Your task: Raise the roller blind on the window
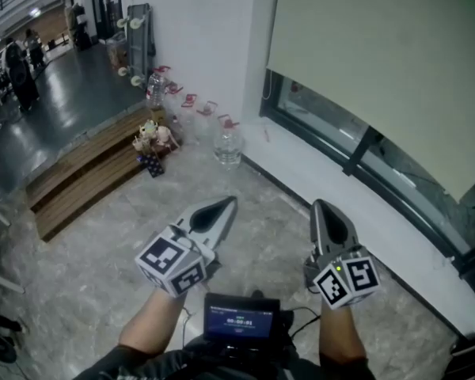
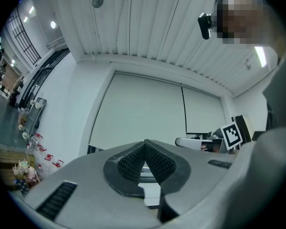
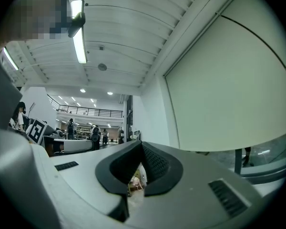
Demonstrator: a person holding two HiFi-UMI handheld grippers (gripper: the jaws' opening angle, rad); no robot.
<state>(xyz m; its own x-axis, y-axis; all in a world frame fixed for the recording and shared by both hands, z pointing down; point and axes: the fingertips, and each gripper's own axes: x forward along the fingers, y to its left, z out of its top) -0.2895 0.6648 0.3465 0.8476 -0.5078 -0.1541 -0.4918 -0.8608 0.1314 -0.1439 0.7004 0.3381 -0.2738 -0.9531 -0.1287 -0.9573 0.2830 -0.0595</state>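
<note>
At the far left, low wooden steps [image 1: 79,176] lie on the stone floor [image 1: 103,267], and a clear water bottle [image 1: 228,146] stands near the wall beyond them. The left gripper [image 1: 228,203] is held out roughly level over the floor, its jaws pressed together on nothing. The right gripper [image 1: 320,206] beside it is likewise closed and empty, and points toward the white sill [image 1: 340,184]. Right of both, and well apart from either, the roller blind [image 1: 380,62] hangs over the upper part of the window [image 1: 332,121], leaving a strip of glass bare below its bottom edge. The cloth looks light and limp, so pinching it would likely only crease it. A thin looped cord [image 1: 264,85] seems to hang at the blind's left edge and is probably the place to take hold. It looks slim and slippery, so it would need a firm pinch and a steady pull.
</note>
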